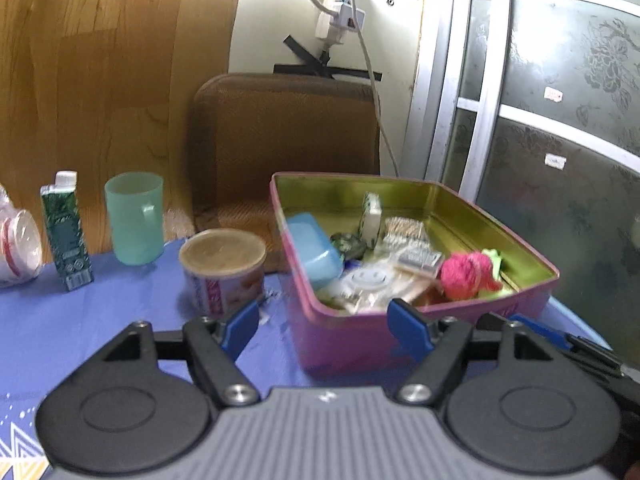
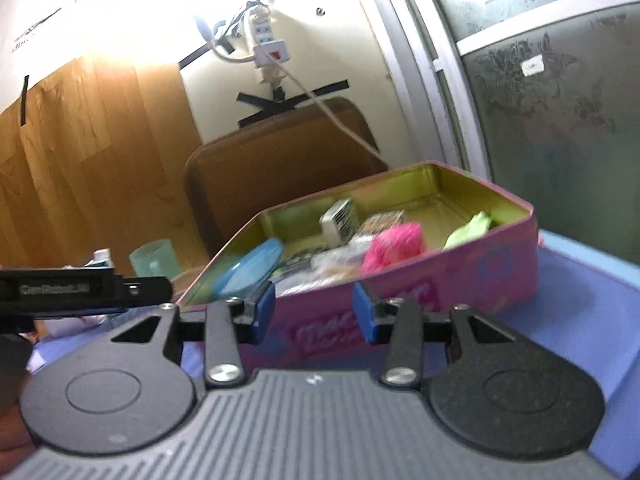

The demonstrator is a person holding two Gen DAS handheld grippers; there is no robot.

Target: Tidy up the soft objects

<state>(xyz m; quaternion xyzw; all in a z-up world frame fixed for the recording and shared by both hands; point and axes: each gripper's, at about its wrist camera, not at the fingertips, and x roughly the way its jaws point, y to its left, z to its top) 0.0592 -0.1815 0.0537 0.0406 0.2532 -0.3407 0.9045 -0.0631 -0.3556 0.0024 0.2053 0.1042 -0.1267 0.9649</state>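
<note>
left gripper [image 1: 326, 326]: jaws apart, nothing held | right gripper [image 2: 315, 312]: jaws part open, nothing held | pink tin [image 1: 360, 344] centre frame, pink fluffy toy [image 1: 466, 274] inside, right

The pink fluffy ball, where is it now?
In both wrist views the pink fluffy ball lies inside the pink tin box, near its front wall, next to a green soft thing.

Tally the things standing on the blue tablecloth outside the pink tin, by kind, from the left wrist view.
Cups: 1, the green mug
Cartons: 1, the green carton
Cans: 1, the paper-labelled can
Clear plastic containers: 1, the container cut off at the left edge
Total: 4
</note>
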